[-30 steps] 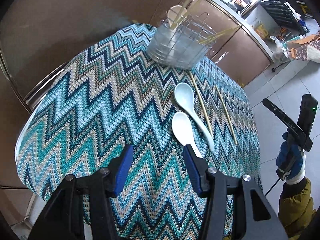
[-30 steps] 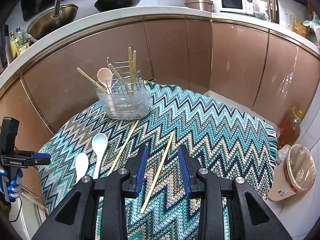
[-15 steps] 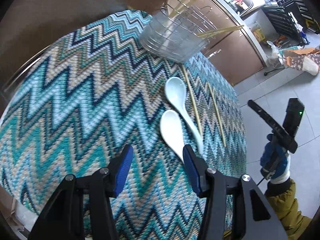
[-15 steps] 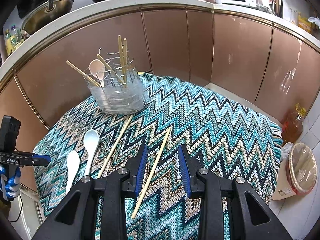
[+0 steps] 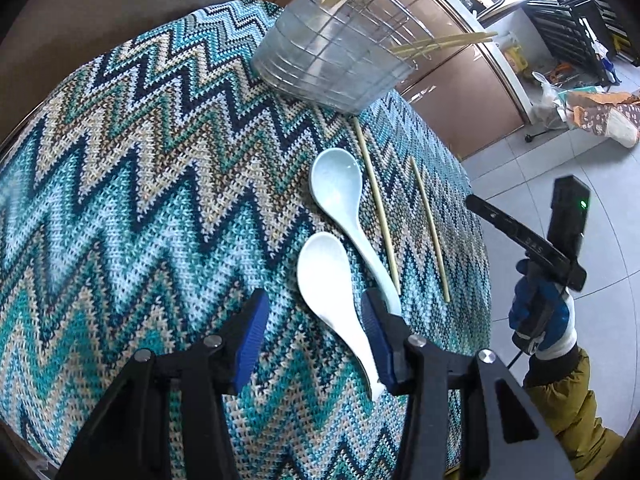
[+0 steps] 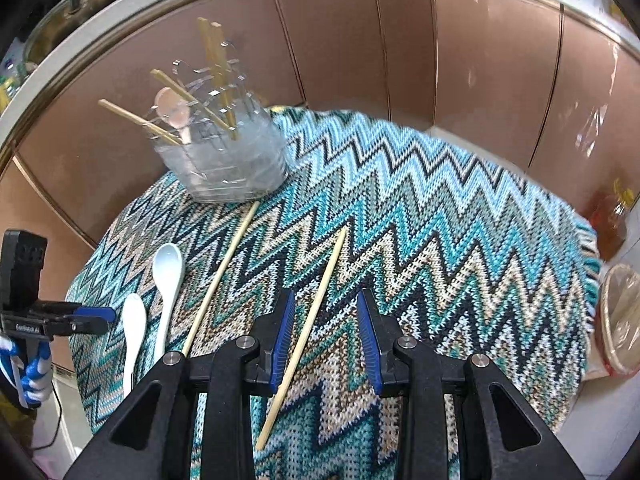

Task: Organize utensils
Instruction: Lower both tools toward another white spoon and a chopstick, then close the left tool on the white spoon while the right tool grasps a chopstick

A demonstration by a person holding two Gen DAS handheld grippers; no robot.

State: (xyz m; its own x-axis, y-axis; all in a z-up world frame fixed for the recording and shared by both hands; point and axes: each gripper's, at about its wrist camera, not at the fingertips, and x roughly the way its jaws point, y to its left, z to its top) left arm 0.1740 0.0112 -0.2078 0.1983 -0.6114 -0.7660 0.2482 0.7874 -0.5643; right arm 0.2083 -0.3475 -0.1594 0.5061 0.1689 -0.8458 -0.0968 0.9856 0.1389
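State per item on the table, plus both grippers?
left hand-held gripper: open, jaws just closing, straddling white spoon
right hand-held gripper: open, straddling right chopstick
white spoon: flat on cloth
pale blue spoon: flat on cloth
right chopstick: flat
left chopstick: flat
utensil holder: upright, partly filled

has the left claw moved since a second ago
Yes. The left claw has come down toward the white spoon, whose handle now lies between its jaws; earlier the spoon sat beyond its tips. Its jaws have just been closing, not yet gripping.
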